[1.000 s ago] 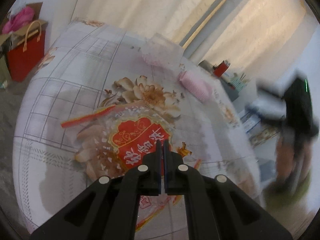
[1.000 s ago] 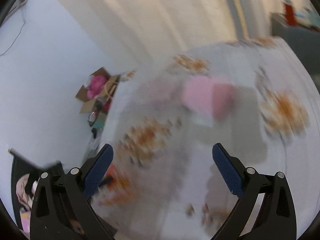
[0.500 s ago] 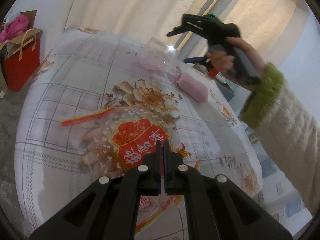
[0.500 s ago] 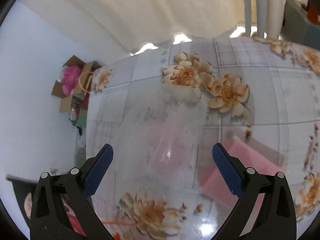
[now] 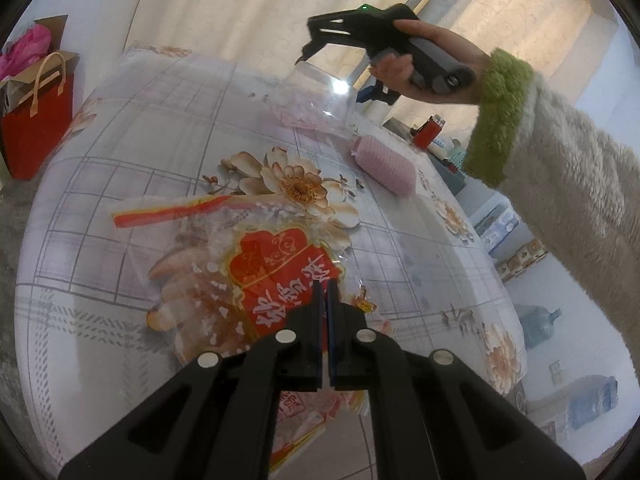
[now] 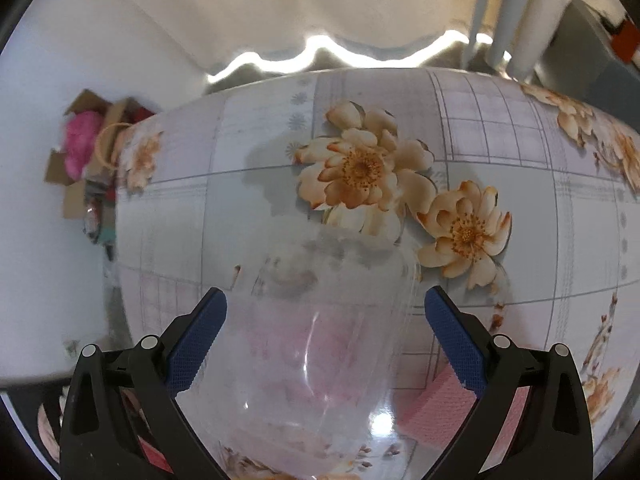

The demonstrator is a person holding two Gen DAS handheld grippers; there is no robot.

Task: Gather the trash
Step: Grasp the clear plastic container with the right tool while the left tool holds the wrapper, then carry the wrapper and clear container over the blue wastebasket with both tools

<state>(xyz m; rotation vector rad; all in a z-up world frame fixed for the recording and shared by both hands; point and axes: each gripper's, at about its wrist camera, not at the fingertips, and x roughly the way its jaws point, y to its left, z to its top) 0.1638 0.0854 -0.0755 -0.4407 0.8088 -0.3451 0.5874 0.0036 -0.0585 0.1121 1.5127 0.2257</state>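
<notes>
Clear crumpled plastic container sits on the flower-print worktop, between the spread right tongs, untouched. Left tongs are pressed together over a red-labelled transparent snack bag. Pink ribbed roll lies nearby.

Tablecloth: pale grey-lilac grid, beige-orange flowers. Snack bag: clear, red-gold label. Roll: pink. Sleeve: cream, green cuff. Gripper pads: blue.
</notes>
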